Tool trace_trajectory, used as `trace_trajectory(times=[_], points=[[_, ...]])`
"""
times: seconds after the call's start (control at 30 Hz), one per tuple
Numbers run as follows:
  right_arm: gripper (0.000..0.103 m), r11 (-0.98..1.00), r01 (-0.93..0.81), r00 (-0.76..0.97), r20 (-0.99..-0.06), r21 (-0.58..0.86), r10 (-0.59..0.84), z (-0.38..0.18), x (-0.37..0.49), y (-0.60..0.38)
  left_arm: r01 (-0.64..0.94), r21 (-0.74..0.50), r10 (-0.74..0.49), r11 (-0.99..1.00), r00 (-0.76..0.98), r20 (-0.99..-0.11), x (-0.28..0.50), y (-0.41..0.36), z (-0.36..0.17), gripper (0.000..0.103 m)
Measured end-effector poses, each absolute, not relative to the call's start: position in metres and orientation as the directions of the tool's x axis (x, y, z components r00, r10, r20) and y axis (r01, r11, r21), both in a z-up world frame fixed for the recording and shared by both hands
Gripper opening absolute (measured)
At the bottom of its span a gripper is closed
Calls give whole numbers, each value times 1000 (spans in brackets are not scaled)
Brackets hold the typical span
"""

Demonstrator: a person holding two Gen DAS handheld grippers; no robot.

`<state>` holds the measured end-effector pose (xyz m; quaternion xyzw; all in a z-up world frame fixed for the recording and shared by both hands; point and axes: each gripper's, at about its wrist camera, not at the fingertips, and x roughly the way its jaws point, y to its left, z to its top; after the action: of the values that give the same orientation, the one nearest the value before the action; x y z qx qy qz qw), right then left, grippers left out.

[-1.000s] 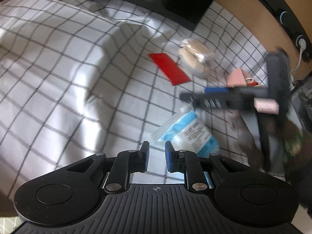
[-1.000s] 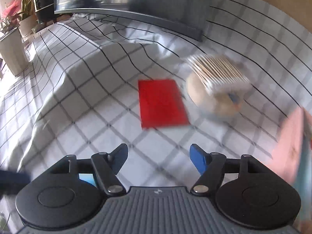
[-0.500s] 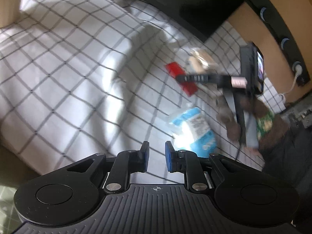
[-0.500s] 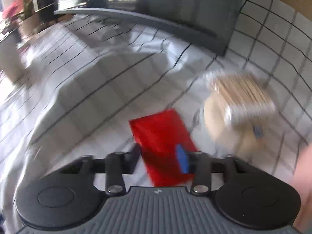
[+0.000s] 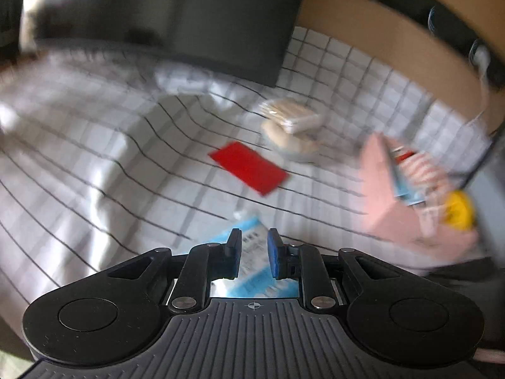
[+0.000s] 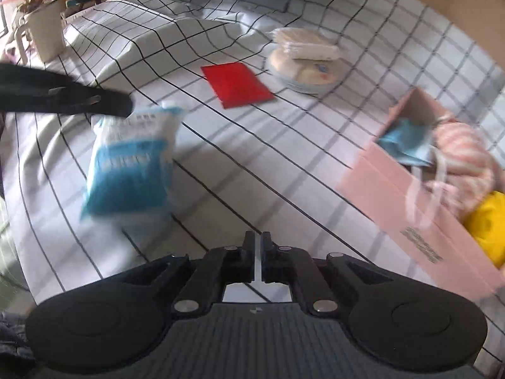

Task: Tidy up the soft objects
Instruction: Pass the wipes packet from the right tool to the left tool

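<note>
Your left gripper (image 5: 254,249) is matte black, with blue pads on its fingers (image 5: 274,252), silver screws behind them, and a ribbed grey plate nearest you. Your right gripper (image 6: 257,257) matches it in black, with silver screws.

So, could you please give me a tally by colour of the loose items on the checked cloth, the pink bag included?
Red: 1, the flat red packet
Blue and white: 1, the pouch hanging from the left claw
Beige: 2, the wrapped pack lying on the round pad
Pink: 1, the paper bag
Total: 5
</note>
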<state>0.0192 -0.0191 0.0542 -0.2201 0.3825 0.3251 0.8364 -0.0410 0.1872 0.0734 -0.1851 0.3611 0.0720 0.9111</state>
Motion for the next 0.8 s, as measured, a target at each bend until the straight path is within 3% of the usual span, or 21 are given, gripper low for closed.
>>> trace_trajectory(times=[0.07,0.13,0.27,0.33,0.43,0.6,0.8], points=[[19,690,-707,526,-768,-157,365,55,13,-35,-303,-168,110,938,720,-685,-31,170,66,21],[37,677,-720,526,-757,-153,388,54,8,-49,-351,-121,162,929,677,-718,-25,159,55,23],[46,666,-738,500,-751,-109,431,46,12,-68,-383,-75,226,921,678,-700,-23,140,50,34],[53,654,-752,483,-744,-82,462,44,14,-76,-383,-70,225,921,671,-706,-15,130,51,52],[62,654,-755,478,-725,-49,496,39,16,-84,-364,-70,204,929,660,-723,-3,114,52,69],[74,667,-745,467,-704,13,535,31,24,-98,-346,-101,166,933,662,-731,-3,96,61,65],[83,668,-744,490,-665,18,564,23,21,-115,-453,-44,271,890,604,-750,-17,88,63,67]])
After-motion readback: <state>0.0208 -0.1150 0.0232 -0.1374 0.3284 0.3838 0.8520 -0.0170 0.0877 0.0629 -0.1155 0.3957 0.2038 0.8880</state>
